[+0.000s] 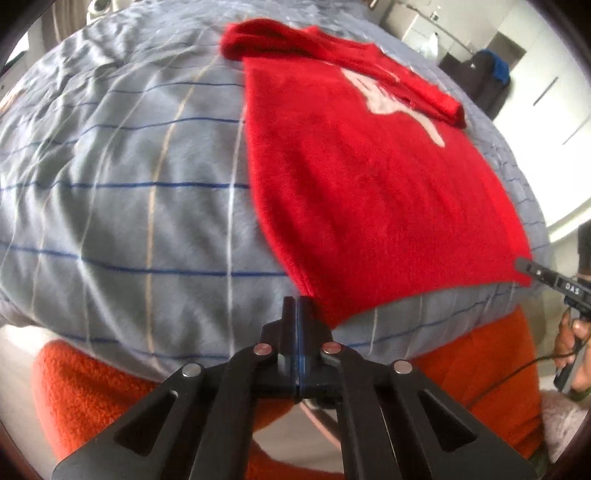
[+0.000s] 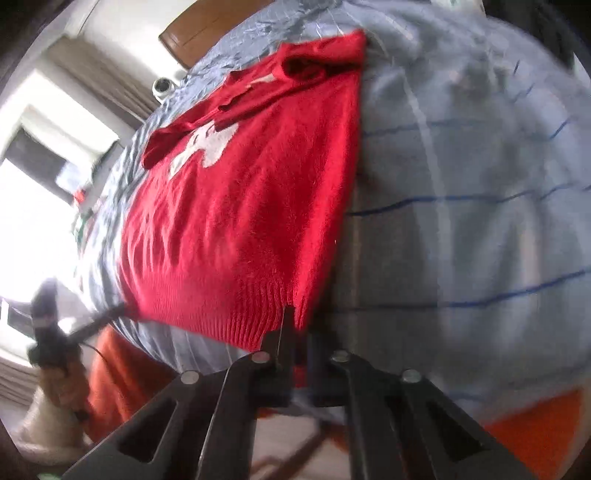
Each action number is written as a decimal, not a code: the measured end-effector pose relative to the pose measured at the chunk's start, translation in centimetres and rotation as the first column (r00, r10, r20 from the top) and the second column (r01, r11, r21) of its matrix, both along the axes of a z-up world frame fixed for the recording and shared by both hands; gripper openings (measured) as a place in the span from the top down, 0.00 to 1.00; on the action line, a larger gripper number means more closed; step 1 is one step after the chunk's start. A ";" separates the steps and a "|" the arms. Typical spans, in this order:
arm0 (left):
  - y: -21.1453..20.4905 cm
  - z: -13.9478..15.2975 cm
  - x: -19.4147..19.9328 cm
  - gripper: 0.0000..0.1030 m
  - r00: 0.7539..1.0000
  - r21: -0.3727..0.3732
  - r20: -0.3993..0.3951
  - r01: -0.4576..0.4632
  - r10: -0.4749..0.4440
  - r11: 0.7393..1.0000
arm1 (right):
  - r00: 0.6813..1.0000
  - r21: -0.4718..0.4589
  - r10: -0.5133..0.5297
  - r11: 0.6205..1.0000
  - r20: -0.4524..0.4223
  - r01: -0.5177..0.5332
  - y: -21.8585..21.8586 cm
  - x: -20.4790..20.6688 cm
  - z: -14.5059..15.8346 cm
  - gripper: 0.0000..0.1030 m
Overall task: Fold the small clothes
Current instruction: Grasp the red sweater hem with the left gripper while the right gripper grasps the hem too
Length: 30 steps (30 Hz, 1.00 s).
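Note:
A small red knit sweater (image 1: 369,177) with a white motif lies flat on a grey-blue checked bedsheet (image 1: 129,184), sleeves folded in. My left gripper (image 1: 298,306) is shut, its tips at the sweater's near left hem corner. In the right wrist view the sweater (image 2: 240,221) stretches away from me, and my right gripper (image 2: 295,325) is shut on the ribbed hem at its near right corner. The right gripper (image 1: 524,267) also shows in the left wrist view at the hem's right corner. The left gripper (image 2: 123,308) shows in the right wrist view at the hem's left corner.
An orange fleece blanket (image 1: 92,391) hangs below the bed's near edge. A wooden headboard (image 2: 207,29) stands at the far end. White cabinets (image 1: 546,92) and a dark bag are on the right. A bright window (image 2: 33,177) is on the left.

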<state>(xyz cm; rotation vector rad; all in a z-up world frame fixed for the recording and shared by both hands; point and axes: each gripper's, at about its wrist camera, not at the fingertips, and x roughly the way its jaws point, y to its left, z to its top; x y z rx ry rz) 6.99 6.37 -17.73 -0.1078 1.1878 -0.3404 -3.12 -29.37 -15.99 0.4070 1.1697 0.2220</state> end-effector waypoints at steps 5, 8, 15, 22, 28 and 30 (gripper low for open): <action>1.6 -0.6 0.4 0.55 0.999 -0.112 -0.025 -0.034 0.032 0.993 | 1.000 -0.044 0.014 0.999 0.020 -0.013 0.2 0.9 0.4 0.96; 2.0 0.6 0.0 0.30 0.999 -0.152 0.015 -0.043 0.046 0.987 | 1.000 -0.045 0.008 0.999 0.022 -0.007 1.1 1.7 -0.6 0.94; -2.6 -1.8 1.9 0.97 0.999 -0.032 -0.044 0.011 -0.013 0.999 | 1.000 -0.030 0.028 0.999 -0.002 -0.028 1.8 2.3 -2.2 0.94; -0.3 0.0 -0.4 0.99 1.000 0.089 0.029 0.001 -0.004 0.996 | 1.000 -0.100 0.006 0.995 0.010 -0.005 0.7 0.8 0.8 0.97; -1.2 -3.2 0.6 0.99 1.000 0.194 0.027 -0.004 -0.001 0.981 | 0.996 -0.167 0.003 0.986 -0.089 -0.018 2.0 1.7 -4.5 0.97; -1.3 -3.3 0.6 0.98 0.999 0.208 0.039 -0.002 -0.006 0.978 | 0.996 -0.162 -0.006 0.987 -0.085 -0.008 2.0 2.0 -5.3 0.97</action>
